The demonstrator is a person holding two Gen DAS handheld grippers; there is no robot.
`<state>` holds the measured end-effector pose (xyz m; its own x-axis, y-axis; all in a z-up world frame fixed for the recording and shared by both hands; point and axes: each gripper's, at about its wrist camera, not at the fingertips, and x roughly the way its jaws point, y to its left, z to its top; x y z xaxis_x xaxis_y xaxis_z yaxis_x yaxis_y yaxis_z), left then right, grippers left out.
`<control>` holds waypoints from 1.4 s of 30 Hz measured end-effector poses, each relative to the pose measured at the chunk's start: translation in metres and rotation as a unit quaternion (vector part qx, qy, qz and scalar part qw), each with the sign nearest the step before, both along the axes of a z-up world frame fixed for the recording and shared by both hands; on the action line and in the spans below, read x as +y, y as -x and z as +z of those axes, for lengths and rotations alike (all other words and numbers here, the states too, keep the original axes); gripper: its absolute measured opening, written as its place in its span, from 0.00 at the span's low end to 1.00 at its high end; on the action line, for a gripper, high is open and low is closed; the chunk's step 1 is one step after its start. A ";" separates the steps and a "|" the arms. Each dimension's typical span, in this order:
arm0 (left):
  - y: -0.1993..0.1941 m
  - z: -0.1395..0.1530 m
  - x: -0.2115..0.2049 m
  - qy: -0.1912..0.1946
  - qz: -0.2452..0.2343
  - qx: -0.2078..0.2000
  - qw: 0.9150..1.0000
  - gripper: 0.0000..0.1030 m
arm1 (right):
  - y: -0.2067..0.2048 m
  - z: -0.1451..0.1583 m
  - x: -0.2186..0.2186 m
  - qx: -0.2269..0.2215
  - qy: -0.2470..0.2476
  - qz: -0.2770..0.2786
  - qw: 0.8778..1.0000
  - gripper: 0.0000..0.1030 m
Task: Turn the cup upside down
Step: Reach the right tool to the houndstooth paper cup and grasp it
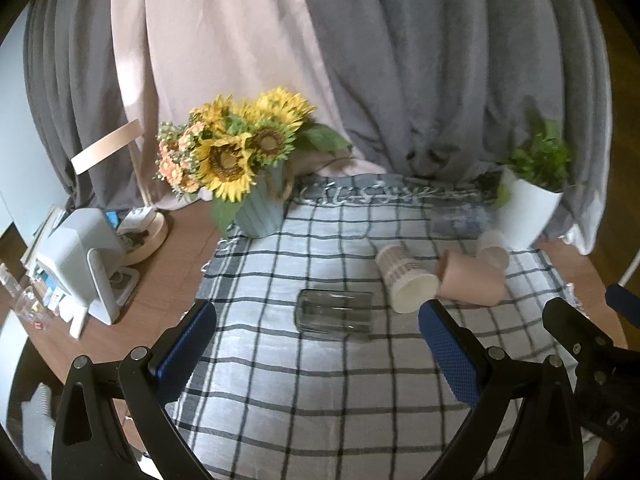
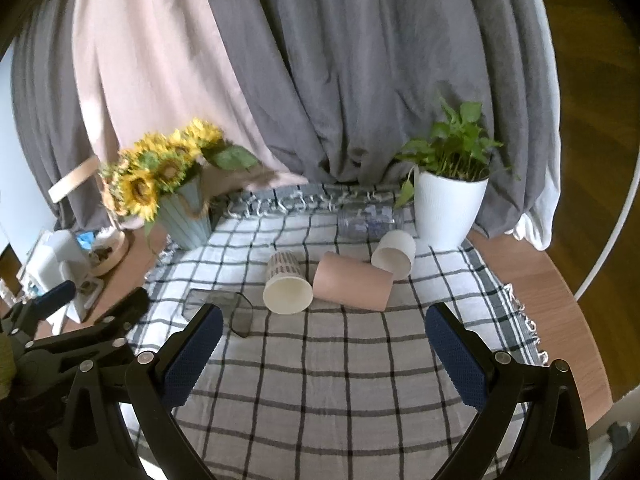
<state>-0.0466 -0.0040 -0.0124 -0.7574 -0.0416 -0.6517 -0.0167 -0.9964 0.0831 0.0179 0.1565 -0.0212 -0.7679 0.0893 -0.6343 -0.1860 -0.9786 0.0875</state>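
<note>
Left claw (image 1: 316, 344) and right claw (image 2: 322, 344): both spread wide, empty, held above the checked cloth (image 2: 320, 380) on the tabletop (image 1: 168, 276). Lying on their sides on the cloth: smoked glass cup (image 1: 334, 314) directly ahead of the left claw, patterned paper cup (image 2: 286, 284) touching pink cup (image 2: 352, 282), white cup (image 2: 394, 254) just behind the pink one, clear textured bottle (image 2: 370, 220) near the white plant pot (image 2: 448, 212). No legible brand, label or writing on any cup; stripe print on the patterned paper cup too blurred to read.
</note>
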 end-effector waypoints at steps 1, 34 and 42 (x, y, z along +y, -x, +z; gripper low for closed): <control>0.006 -0.003 -0.002 0.003 0.005 -0.006 1.000 1.00 | 0.009 -0.003 0.002 -0.012 0.004 0.001 1.000 0.98; 0.172 -0.072 -0.050 0.003 0.116 -0.122 0.986 1.00 | 0.287 -0.136 -0.043 -0.323 0.026 0.150 0.934 0.79; 0.179 -0.079 -0.044 0.007 0.105 -0.127 0.986 1.00 | 0.299 -0.158 -0.046 -0.362 0.009 0.142 0.921 0.57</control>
<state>-0.2252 -0.0480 -0.0917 -0.5433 -0.1905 -0.8176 0.1685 -0.9788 0.1161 -0.2809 0.1103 -0.1790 -0.1343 -0.0663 -0.9887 0.0619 -0.9964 0.0584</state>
